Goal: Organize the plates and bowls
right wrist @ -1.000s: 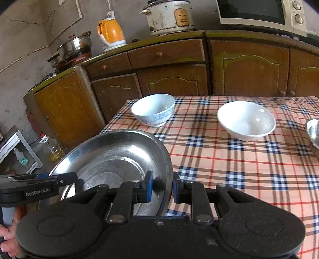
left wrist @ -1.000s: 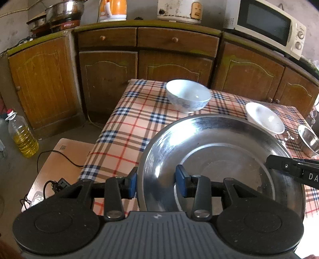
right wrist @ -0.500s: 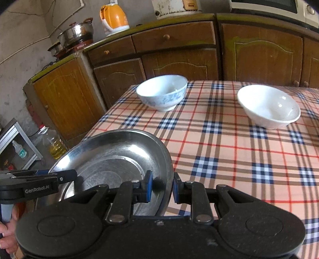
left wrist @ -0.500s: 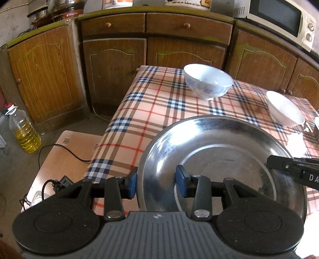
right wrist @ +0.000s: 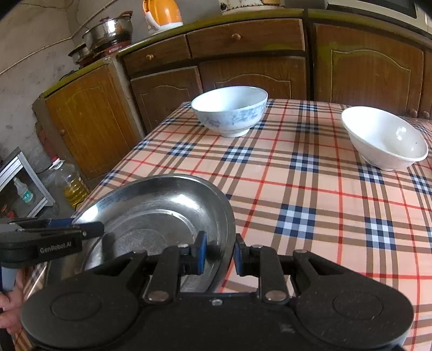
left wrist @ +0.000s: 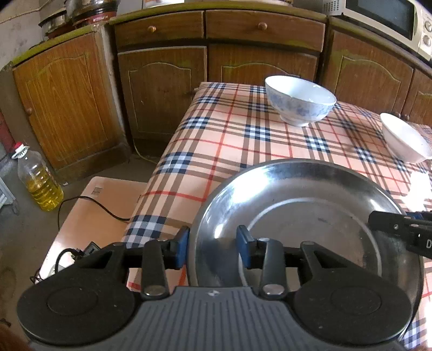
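A wide steel plate [left wrist: 310, 216] hangs over the near left corner of the checked tablecloth [right wrist: 297, 189], gripped from two sides. My left gripper [left wrist: 212, 249] has the plate's near rim between its blue pads, and its jaws are closing tighter on it. My right gripper [right wrist: 219, 252] is shut on the opposite rim of the steel plate [right wrist: 151, 210]. Each view shows the other gripper's finger [left wrist: 391, 225] [right wrist: 54, 232] at the plate's edge. A blue-patterned bowl [right wrist: 229, 110] and a plain white bowl [right wrist: 383, 137] stand upright farther back on the table.
Wooden cabinets [left wrist: 162, 89] line the wall behind the table, with pots [right wrist: 108, 29], an orange kettle [right wrist: 162, 13] and a microwave [left wrist: 391, 21] on top. On the floor to the left are an oil bottle [left wrist: 37, 183] and a cardboard box [left wrist: 94, 208] with a cable.
Both grippers have come down and forward with the plate held between them. The bowls and the cabinets now look nearer and larger.
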Demonstrator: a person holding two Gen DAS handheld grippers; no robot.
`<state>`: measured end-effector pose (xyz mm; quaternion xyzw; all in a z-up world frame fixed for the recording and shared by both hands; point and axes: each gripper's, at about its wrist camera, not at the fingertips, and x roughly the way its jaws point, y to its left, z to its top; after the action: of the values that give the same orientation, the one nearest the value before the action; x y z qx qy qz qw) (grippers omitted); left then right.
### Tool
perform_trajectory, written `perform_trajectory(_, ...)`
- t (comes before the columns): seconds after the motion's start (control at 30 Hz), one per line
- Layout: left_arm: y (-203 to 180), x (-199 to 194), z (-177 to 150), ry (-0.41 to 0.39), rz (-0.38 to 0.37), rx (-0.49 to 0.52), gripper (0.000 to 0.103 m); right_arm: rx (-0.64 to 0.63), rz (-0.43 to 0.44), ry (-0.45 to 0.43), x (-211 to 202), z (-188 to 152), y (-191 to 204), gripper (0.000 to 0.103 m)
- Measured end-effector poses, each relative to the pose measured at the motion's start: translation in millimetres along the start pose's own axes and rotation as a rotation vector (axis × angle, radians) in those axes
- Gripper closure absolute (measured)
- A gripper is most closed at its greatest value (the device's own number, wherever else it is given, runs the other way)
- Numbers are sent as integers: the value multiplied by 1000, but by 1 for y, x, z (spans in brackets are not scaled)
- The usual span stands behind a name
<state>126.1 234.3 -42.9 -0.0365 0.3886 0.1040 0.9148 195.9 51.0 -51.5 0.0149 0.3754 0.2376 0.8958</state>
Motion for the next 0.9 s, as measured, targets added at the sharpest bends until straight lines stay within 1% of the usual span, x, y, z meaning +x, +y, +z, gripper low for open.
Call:
perform_trajectory(0.13,0,-2,0,-17,1,-1,66,12,4,17,3,-1,-3,75)
perform_trajectory(0.2,0,-3,2,-20,0,-16,67,7,-5,40,6,-1,-4,73)
perform_trajectory(0.23,0,-3,3,-23,-5,-23,68,14,-6,46,6,-2,-5,70)
perform_trajectory(0.33,2,-6,3,-26,-5,-36,68,24,-16,16,-2,-1,-10,69)
perform_trajectory(0.43,4,-11,3,-23,6,-56,68,6,-28,4,-11,4,-12,63)
perform_trajectory(0.53,4,-21,5,-33,16,-67,67,3,-36,-14,-24,7,-17,54)
perform_trajectory(0.57,3,-25,6,-36,21,-69,66,5,-36,-18,-29,7,-18,53)
perform_trajectory(0.6,2,-29,7,-39,23,-71,64,2,-37,-25,-35,8,-19,52)
perform_trajectory(0.67,-1,-38,10,-47,24,-71,60,-9,-37,-37,-47,9,-21,43)
perform_trajectory(0.73,-5,-49,12,-51,28,-76,50,-18,-38,-46,-60,10,-25,38)
perform_trajectory(0.77,-8,-55,13,-55,26,-82,49,-22,-38,-54,-67,10,-27,35)
perform_trajectory(0.9,-30,-75,16,-66,-4,-73,42,-24,-68,-65,-96,10,-41,32)
